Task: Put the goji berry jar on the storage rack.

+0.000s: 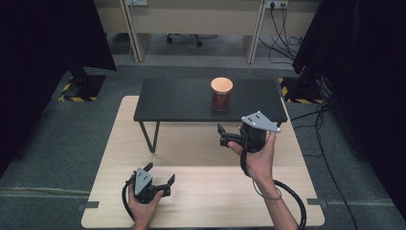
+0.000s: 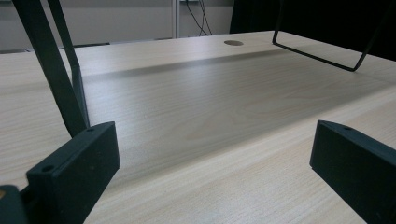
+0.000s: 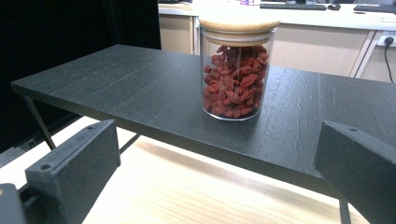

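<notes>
On the black raised shelf (image 1: 191, 98) sitting across the far half of the light wood tabletop (image 1: 201, 191), there's a glass jar (image 1: 221, 94) with a wooden lid, full of red dried berries, standing upright toward the shelf's right end, at about 1 o'clock from the middle of the high view. Right tongs (image 1: 223, 135) are held up off the tabletop in the person's right hand (image 1: 258, 155), just in front of the shelf's near edge and at roughly 6 o'clock from the jar, jaws spread wide with nothing between them. From the right gripper view the jar (image 3: 236, 65) sits straight ahead at 12, well apart from the jaws. Left tongs (image 1: 160, 173) are down low at about 7 o'clock, near the tabletop's front edge, in the left hand (image 1: 143, 203), also gaping and empty, with bare wood (image 2: 210, 140) and the shelf's thin metal legs (image 2: 60, 70) ahead.
</notes>
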Motion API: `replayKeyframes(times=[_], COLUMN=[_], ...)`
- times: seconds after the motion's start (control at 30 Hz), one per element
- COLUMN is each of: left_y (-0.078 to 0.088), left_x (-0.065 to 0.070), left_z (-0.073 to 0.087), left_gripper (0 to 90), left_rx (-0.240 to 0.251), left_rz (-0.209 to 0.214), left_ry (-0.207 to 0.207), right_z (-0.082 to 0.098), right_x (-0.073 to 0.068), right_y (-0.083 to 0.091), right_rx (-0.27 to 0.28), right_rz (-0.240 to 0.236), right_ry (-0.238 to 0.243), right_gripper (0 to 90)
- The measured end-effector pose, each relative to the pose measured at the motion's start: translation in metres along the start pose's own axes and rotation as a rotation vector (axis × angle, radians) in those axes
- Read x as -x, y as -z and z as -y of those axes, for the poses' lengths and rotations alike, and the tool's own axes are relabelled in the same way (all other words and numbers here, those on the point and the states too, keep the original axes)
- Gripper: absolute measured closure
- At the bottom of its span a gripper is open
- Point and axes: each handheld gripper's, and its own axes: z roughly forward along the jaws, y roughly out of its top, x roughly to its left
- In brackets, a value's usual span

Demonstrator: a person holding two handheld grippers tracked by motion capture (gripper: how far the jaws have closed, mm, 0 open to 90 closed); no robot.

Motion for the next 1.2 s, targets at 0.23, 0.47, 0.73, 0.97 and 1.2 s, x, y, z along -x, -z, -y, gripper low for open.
replayKeyframes(times=[0.23, 0.47, 0.73, 0.97, 1.2], left_y=[0.0, 0.0, 0.0, 0.0, 0.0], left_x=[0.0, 0.0, 0.001, 0.001, 0.002], left_z=[0.0, 0.0, 0.0, -0.001, 0.0], left_gripper=[0.7, 0.7, 0.7, 0.7, 0.6], left_rx=[0.0, -0.001, -0.003, -0.005, -0.004], left_rz=[0.001, 0.002, 0.0, -0.001, -0.002], left_ry=[-0.001, -0.002, -0.007, -0.007, -0.01], right_z=[0.013, 0.044, 0.083, 0.112, 0.136], right_x=[0.004, 0.012, 0.014, 0.024, 0.026], right_y=[0.006, 0.014, 0.023, 0.019, 0.019], right_rx=[0.003, 0.001, -0.006, -0.064, -0.057], right_rz=[-0.018, -0.044, -0.021, -0.011, 0.008], right_ry=[0.016, 0.009, 0.022, -0.026, -0.026], right_gripper=[0.6, 0.4, 0.4, 0.5, 0.6])
